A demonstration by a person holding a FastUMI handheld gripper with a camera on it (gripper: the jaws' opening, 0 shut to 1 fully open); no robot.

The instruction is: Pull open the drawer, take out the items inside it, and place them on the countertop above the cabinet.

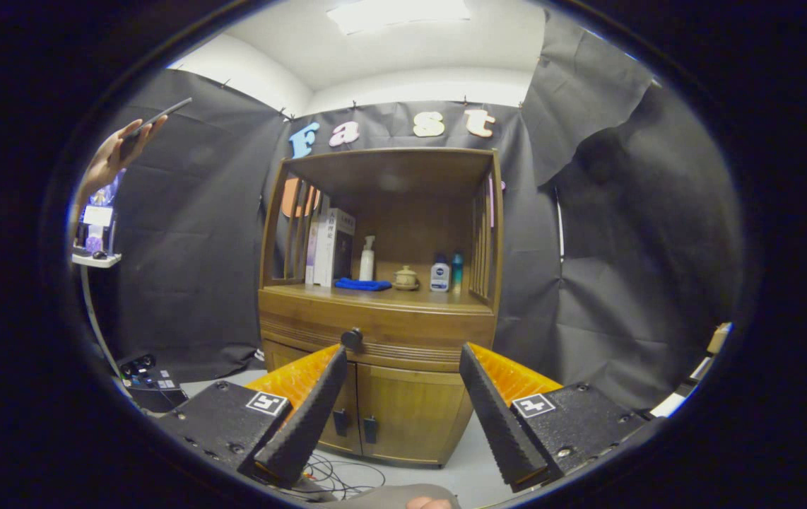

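— What is seen, and can any writing be made out?

— A wooden cabinet (382,339) is seen beyond the gripper (403,367), its drawer (375,326) shut, a dark knob (352,338) at the front. Print on the box (333,244) is too small to be read.

— And on the countertop (375,293)?

— A spray bottle (367,258), blue cloth (362,284), small jar (405,278) and two bottles (440,275) are set there.

— The tool?

— Its fingers (304,417) are spread wide; nothing is held. A raised hand (110,159) is seen well apart, cables (336,477) below.
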